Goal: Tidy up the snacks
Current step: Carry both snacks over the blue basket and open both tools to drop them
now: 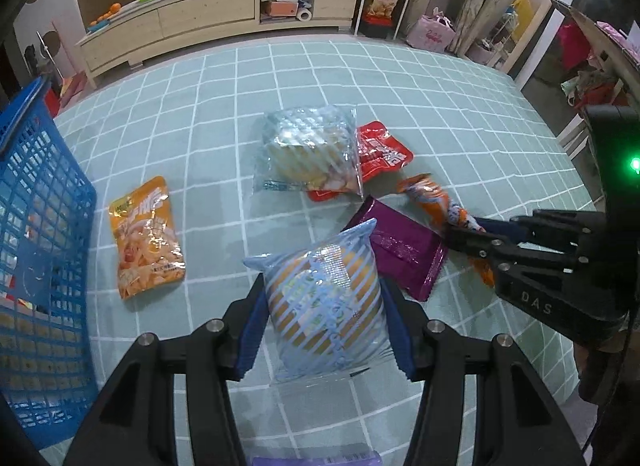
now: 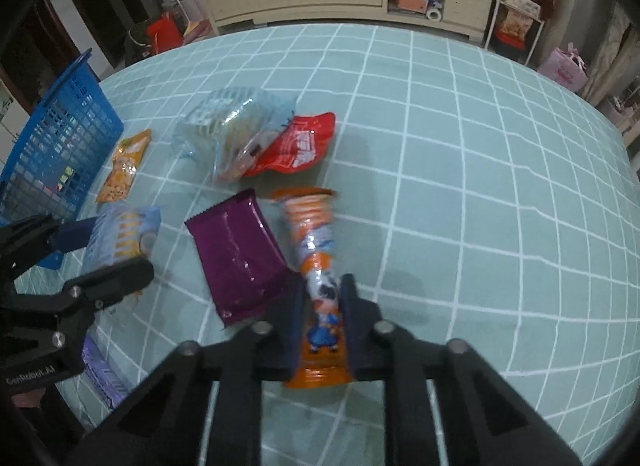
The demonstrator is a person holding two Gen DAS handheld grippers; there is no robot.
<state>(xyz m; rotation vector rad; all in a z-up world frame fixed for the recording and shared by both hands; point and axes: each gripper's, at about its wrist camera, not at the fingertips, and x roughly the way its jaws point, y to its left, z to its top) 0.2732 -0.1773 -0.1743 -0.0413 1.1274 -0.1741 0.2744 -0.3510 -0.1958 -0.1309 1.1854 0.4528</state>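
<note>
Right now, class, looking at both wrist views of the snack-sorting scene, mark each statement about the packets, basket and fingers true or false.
1. The left gripper holds a blue-striped clear packet. True.
2. The right gripper is open and holds nothing. False: its fingers are shut on the slim orange snack packet.
3. The blue plastic mesh basket stands at the left of the snacks. True.
4. The flat purple foil packet lies inside the basket. False: it lies on the checked green cloth.
</note>
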